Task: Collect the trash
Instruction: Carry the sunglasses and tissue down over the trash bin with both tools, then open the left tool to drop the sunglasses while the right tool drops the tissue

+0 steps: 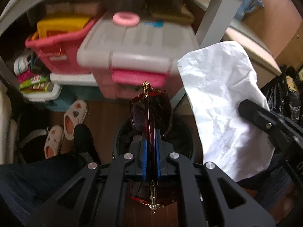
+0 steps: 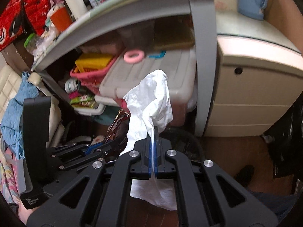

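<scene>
— Left gripper (image 1: 151,130): clamped shut on red-framed sunglasses (image 1: 151,111), folded and gripped edge-on between the blue pads (image 1: 144,157). Sticking out far past the fingertips, with the other end poking back near the camera.

— And underneath?

— Dark round bin (image 1: 181,132) directly below, mostly hidden by the sunglasses and gripper body. Only arcs of the rim showing; inside too dark to read.

— Right gripper (image 2: 153,132)?

— Closed on a white tissue (image 2: 151,102), pinched thin between the pads. Billowing up beyond the fingertips, another flap hanging down near the camera. Seen from the left wrist as a big crumpled sheet at right, covering most of the right gripper.

— Bin from that side?

— Just a dark curved rim (image 2: 181,141) right of the tissue, rest blocked by fingers and paper.

— Background?

— Blurred. Grey-lidded storage box (image 1: 136,43) under a table (image 2: 132,13), pink ring (image 1: 126,19) on the lid, red basket (image 1: 58,45) to the left with something yellow inside. Pair of slippers (image 1: 66,124) on the wooden floor at left, partly covered by a dark foot. Cream cabinet (image 2: 251,94) at right. Bottles on the tabletop cut off at the frame edge, labels unreadable.
</scene>
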{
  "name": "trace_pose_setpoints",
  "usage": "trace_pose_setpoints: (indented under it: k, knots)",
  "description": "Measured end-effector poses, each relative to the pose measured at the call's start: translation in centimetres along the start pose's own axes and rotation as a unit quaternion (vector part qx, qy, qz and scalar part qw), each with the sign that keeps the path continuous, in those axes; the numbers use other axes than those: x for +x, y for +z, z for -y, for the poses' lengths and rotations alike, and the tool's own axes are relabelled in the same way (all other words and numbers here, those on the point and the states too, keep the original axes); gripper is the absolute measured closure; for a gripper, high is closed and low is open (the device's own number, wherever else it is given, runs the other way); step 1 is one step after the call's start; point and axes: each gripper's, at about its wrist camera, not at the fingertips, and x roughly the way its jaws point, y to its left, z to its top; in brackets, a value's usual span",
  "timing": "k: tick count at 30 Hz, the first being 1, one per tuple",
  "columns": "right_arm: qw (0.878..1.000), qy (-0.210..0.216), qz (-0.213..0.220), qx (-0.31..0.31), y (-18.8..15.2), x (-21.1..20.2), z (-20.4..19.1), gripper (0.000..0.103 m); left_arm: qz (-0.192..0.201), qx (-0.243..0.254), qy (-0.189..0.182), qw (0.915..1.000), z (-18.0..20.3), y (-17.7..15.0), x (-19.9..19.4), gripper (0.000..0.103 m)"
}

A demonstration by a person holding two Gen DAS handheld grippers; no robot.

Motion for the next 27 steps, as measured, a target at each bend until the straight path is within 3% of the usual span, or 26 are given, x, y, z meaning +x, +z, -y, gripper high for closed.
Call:
trace_pose_setpoints:
  k: [10,27]
  knots:
    - [0.999,-0.005,-0.051,0.011,-2.1,4.7,1.2,0.101,-0.051,-0.017,0.002,0.9986,-2.0,-1.7,5.1,0.096]
    - [0.990,-0.005,-0.133,0.045,-5.7,12.3,3.9,0.101,-0.121,-0.017,0.011,0.9925,-2.0,-3.4,12.0,0.096]
